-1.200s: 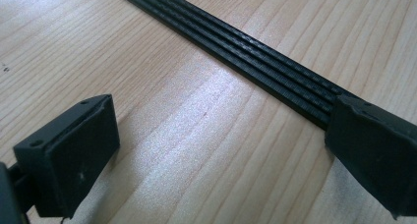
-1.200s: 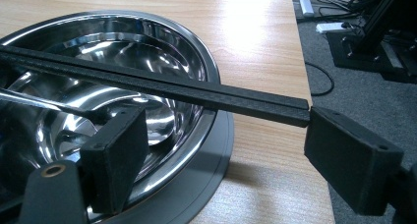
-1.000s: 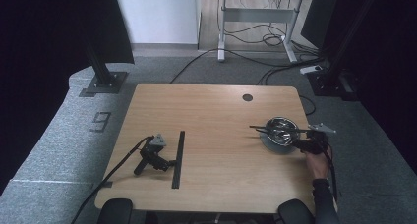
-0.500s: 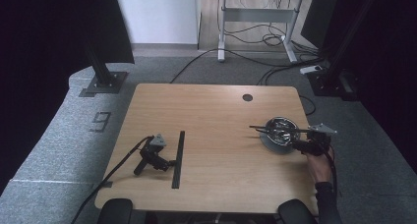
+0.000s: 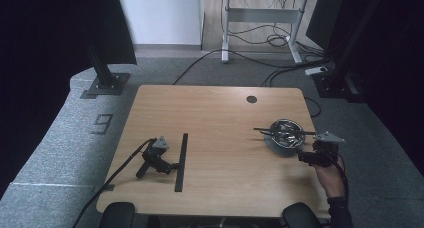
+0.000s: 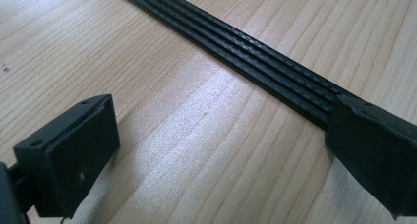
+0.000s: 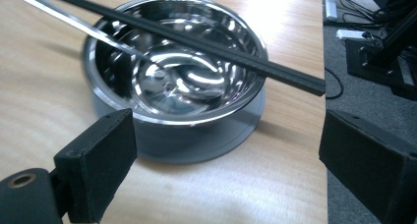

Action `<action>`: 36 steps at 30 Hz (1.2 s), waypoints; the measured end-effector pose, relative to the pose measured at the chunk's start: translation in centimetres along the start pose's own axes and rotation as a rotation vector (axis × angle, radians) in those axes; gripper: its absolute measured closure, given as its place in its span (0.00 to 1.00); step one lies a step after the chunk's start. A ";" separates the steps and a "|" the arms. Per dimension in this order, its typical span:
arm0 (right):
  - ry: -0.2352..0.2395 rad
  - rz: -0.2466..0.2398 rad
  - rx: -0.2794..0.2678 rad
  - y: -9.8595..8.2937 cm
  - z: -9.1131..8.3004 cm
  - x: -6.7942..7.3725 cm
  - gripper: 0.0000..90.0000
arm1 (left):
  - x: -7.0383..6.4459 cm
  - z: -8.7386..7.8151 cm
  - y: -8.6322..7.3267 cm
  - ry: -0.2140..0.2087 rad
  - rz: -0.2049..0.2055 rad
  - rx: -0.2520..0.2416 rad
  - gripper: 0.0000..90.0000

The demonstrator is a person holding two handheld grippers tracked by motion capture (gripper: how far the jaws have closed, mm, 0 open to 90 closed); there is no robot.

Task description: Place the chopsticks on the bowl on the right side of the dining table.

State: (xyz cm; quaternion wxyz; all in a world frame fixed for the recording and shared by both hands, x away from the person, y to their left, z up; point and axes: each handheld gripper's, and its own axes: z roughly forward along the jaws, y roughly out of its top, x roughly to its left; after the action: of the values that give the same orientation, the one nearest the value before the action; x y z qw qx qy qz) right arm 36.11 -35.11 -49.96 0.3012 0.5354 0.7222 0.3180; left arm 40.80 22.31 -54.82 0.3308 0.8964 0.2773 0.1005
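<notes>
Left gripper (image 5: 156,160) lies unheld at table's (image 5: 215,108) 8 o'clock, jaws apart, beside black strip (image 5: 181,161). Steel bowl (image 5: 284,135) at 3 o'clock, chopstick (image 7: 187,37) across rim: light, slick; pinch near end. Right gripper (image 5: 312,157) spread, empty.
</notes>
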 end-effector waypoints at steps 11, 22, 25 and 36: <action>0.058 -0.074 0.030 0.5 -2.9 2.5 0.08 | 0.0 0.0 0.0 0.000 0.001 0.000 0.00; 0.180 -0.134 0.055 1.7 -3.2 6.5 0.08 | 0.0 0.0 0.0 0.000 0.002 0.001 0.00; 0.198 -0.148 0.059 2.1 -2.5 7.5 0.08 | 0.0 0.0 0.0 0.000 0.002 0.000 0.00; 0.291 -0.164 0.080 2.2 2.0 11.0 0.03 | 0.0 0.0 0.0 0.000 0.001 0.001 0.00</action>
State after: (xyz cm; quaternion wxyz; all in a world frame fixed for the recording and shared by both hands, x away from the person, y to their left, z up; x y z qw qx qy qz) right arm 36.24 -23.75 -50.57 0.1969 0.4346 0.8114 0.3376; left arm 40.81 22.32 -54.82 0.3303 0.8967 0.2769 0.1005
